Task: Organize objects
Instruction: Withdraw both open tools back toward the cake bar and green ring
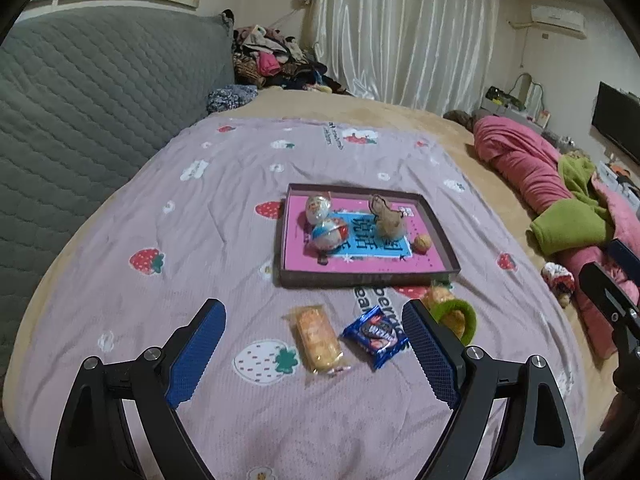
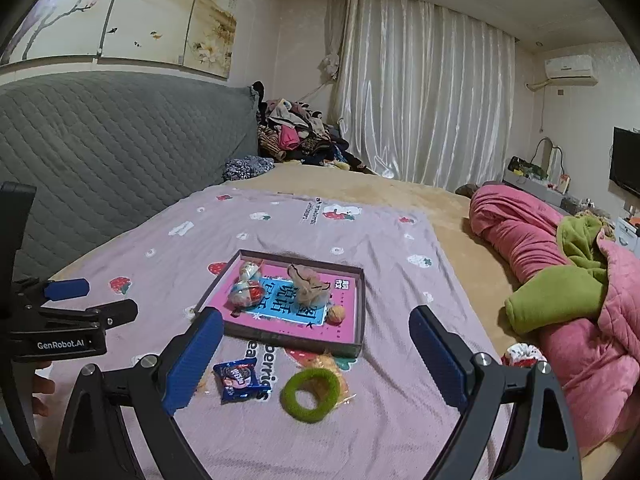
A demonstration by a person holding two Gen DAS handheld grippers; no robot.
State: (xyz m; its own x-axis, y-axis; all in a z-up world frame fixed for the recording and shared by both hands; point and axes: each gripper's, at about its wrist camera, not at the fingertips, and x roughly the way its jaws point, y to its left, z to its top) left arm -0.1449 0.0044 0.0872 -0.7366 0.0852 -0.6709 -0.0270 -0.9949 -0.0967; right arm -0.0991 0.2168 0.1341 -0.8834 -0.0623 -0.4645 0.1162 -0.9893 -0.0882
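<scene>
- The shallow brown cardboard box lid with a pink floor [image 1: 366, 278] lies on your lilac strawberry-print blanket [image 1: 224, 248], holding two foil eggs [image 1: 330, 232].
- Just before the lid: a blue biscuit packet [image 1: 376, 336], an orange wafer packet [image 1: 318, 338], a green hair ring [image 2: 310, 394].
- Your left hand-held gripper [image 1: 314, 354] and right hand-held gripper [image 2: 316, 358] gape wide, both empty.

Between the wide-spread blue-padded right gripper [image 2: 316, 344] lie a blue biscuit packet [image 2: 239, 380] and green fuzzy hair ring [image 2: 311, 395], before a shallow pink-lined box [image 2: 358, 312].
</scene>
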